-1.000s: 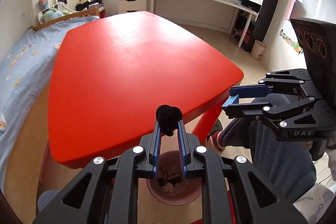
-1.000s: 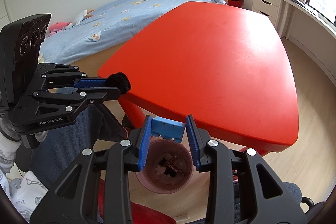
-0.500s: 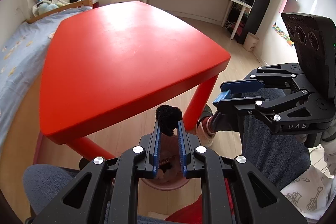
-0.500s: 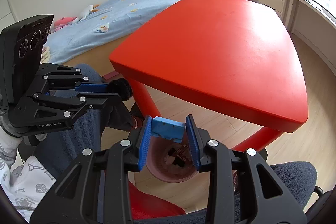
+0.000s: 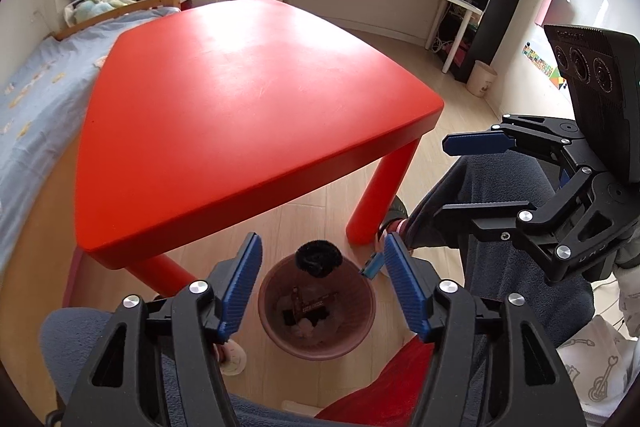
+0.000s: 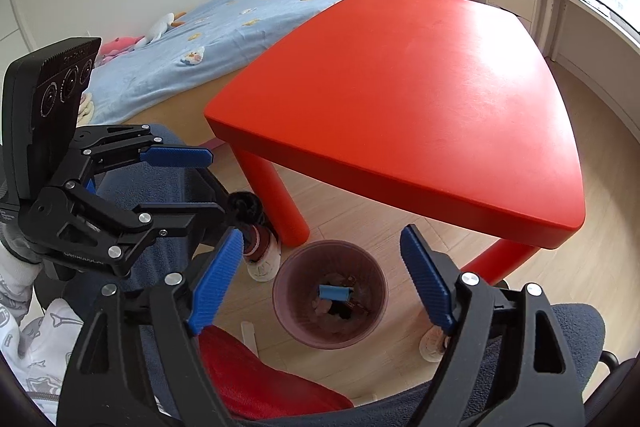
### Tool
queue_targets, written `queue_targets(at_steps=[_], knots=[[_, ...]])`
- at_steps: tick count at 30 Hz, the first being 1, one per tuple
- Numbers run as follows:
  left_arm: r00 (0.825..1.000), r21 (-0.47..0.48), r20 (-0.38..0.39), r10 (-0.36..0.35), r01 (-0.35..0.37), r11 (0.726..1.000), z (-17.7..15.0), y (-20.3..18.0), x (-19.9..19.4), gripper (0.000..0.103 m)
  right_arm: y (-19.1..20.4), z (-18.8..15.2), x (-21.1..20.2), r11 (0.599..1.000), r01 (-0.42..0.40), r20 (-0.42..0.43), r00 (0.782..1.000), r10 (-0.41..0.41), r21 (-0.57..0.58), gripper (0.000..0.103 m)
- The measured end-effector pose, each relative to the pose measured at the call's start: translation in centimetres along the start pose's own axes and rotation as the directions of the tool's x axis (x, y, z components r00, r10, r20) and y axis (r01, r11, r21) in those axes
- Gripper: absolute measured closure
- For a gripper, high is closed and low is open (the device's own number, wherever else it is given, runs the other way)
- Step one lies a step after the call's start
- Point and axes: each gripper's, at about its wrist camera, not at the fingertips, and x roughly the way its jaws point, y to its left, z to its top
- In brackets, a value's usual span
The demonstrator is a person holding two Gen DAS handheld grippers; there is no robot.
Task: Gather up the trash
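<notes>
A pinkish waste bin [image 5: 362, 323] [image 6: 282, 301] stands on the wood floor by the red table's leg, with scraps inside. My left gripper [image 5: 323, 247] hangs above it, its jaws opening. A black fluffy ball [image 5: 318, 259] is loose between them, touching neither pad, just over the bin's far rim. In the right wrist view the ball [image 6: 244, 205] shows off the tip of the left gripper [image 6: 208, 183]. My right gripper [image 6: 322, 239] [image 5: 468, 175] is opening too, with nothing in it. A small blue piece [image 6: 334, 293] [image 5: 372, 265] lies free over the bin's scraps.
The red table [image 5: 240, 99] [image 6: 400, 87] stands just behind the bin, one leg [image 6: 276, 199] beside it. A person's grey-trousered legs [image 5: 500, 195], slippered feet and a red seat [image 6: 260, 375] flank the bin. A blue-covered bed [image 6: 240, 23] lies to the left.
Both grippers' jaws have spread wide. The black ball has left the left pads and the blue piece has left the right pads; both are now free over the bin.
</notes>
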Motion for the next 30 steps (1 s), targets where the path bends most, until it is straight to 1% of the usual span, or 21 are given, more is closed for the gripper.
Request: queue_targets(at_steps=[2,4,15,18,24,30], knots=[[1.000,-0.011,0.014,0.012,-0.012,1.000,0.0,0.3,-0.2,0.011,-0.3,-0.1,0.0,1.000,0.014,0.004,1.000,-0.014,0.010,0.005],[1.000,-0.023,0.014,0.013,-0.013,1.000,-0.1,0.5,-0.1,0.008,-0.5,-0.1,0.1,1.000,0.024,0.003,1.000,-0.024,0.019,0.003],[1.000,-0.044,0.010,0.016,-0.015,0.999,-0.4,0.8,0.0,0.008,-0.8,-0.4,0.4,0.999,0.024,-0.002,1.000,-0.024,0.045,0.003],[1.000,-0.045,0.016,0.017,-0.016,0.999,0.0,0.9,0.0,0.008,-1.1,-0.2,0.1,0.998,0.026,0.009,1.000,-0.026,0.051,0.003],[0.998,-0.042,0.050,0.047,-0.044,0.998,1.7,1.3,-0.3,0.008,-1.7,1.6,-0.7,0.997,0.049,0.059,0.997,-0.053,0.062,0.003],[0.993,-0.042,0.100,0.067,-0.063,0.997,3.8,2.3,-0.9,0.008,-2.9,4.8,-1.6,0.994,0.088,0.115,0.989,-0.095,0.065,0.003]])
